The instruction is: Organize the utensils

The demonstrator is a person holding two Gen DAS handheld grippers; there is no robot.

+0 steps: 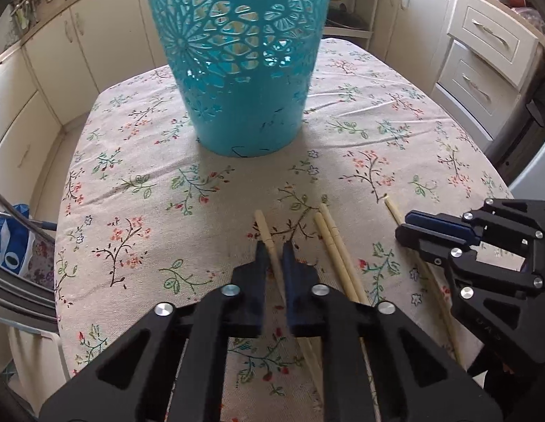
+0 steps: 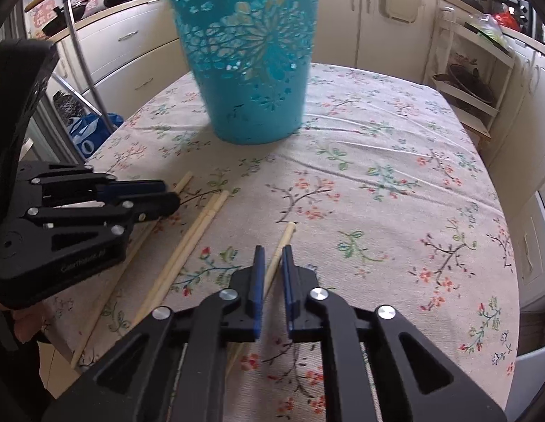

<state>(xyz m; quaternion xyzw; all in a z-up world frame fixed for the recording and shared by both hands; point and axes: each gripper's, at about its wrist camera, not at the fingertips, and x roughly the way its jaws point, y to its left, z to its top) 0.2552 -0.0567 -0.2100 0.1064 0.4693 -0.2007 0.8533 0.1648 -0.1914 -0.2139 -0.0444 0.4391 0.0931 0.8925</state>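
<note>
A teal cut-out plastic basket (image 1: 237,70) stands upright on the floral tablecloth (image 1: 138,176), also in the right wrist view (image 2: 251,63). Several pale wooden chopsticks lie near the front edge. My left gripper (image 1: 274,249) straddles the leftmost chopstick (image 1: 263,225), fingers slightly apart, not clamped. A pair of chopsticks (image 1: 330,232) lies just right of it. My right gripper (image 2: 272,256) straddles the rightmost chopstick (image 2: 286,234), fingers also slightly apart. Each gripper shows in the other's view: the right (image 1: 407,225), the left (image 2: 168,195).
Cream kitchen cabinets (image 1: 490,52) ring the table. A shelf rack (image 2: 466,81) stands at the back right. A blue bag (image 2: 89,130) and metal chair frame sit off the table's left edge. Bare tablecloth (image 2: 395,193) stretches right of the basket.
</note>
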